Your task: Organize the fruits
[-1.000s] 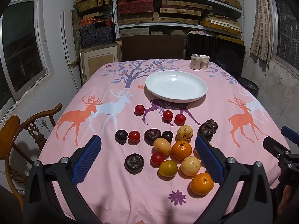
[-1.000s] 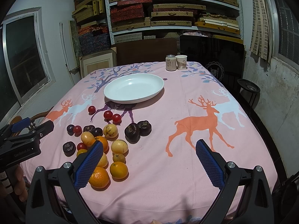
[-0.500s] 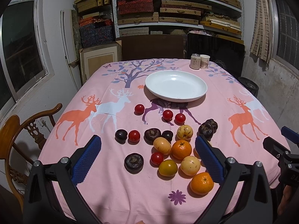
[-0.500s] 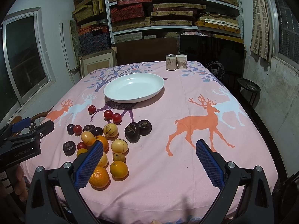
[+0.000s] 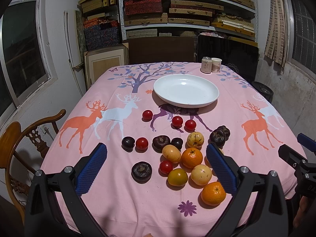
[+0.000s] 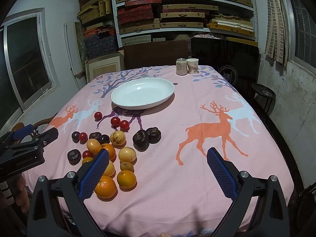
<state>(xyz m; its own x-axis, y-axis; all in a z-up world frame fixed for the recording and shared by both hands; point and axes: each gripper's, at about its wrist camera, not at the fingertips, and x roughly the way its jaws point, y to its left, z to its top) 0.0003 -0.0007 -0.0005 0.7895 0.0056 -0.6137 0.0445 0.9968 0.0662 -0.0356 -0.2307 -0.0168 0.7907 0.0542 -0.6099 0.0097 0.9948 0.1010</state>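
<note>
A pink deer-print worktop holds a cluster of small fruits near its front edge, apart from an empty white plate farther back. The left tongs and right tongs both hover spread wide, gripping nothing. A can and paper cup stand behind the plate.

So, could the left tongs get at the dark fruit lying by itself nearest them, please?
Probably yes: the left tongs are open and the dark fruit lies apart from the others, with bare cloth on its near side.
</note>
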